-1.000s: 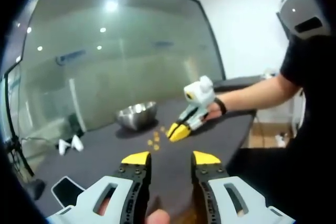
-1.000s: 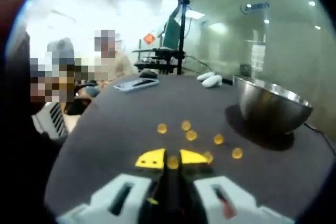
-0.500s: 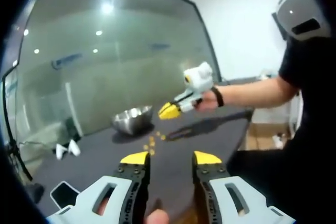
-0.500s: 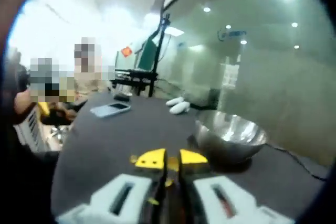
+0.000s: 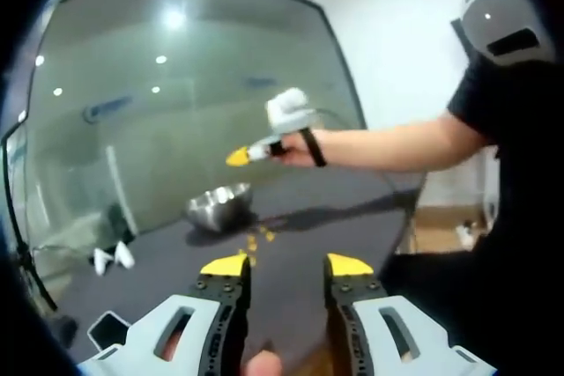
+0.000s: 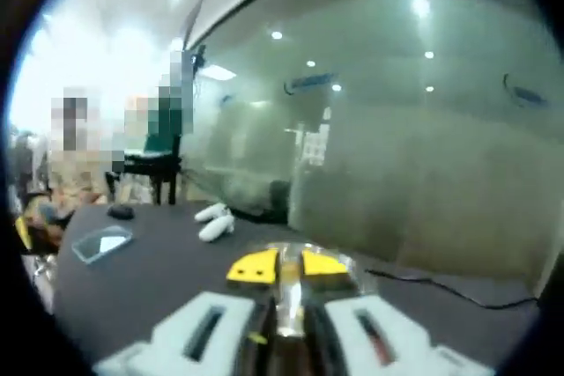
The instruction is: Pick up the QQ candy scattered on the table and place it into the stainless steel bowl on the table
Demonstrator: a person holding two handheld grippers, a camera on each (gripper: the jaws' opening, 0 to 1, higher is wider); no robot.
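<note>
Sitting loose on the dark counter [image 5: 335, 226]: a small cluster of orange QQ candy [image 5: 256, 241], just in front of the stainless steel bowl [image 5: 218, 206] in the left claw view, near it but not touching. Bowl upright on the counter, close to the glass wall [image 5: 176, 121].

Held up in the air above and a bit right of the bowl: the right claw [image 5: 236, 158], yellow tips pressed close together, gripped by a hand [image 5: 295, 149] on an outstretched arm with a dark strap at the wrist. From that far away, can't really tell if anything's between the tips.

Over in the right claw view, same right claw [image 6: 287, 266] with the jaws nearly touching and only a thin slit left between them. Something pale in that slit, too blurry to call a candy. Shiny bowl rim [image 6: 352, 268] peeking out just behind the yellow tips, so claw lined up right over the bowl. Also a pair of white objects [image 6: 214, 220] lying on the counter beyond, a flat phone-like thing [image 6: 102, 243] off to the left, and a black cable [image 6: 449, 292] trailing along the right side.

Left claw [image 5: 286, 265] hanging low above the counter's near end, jaws spread wide, nothing between them. A thumb tip [image 5: 262, 364] showing at the bottom between the claw bodies.
</note>
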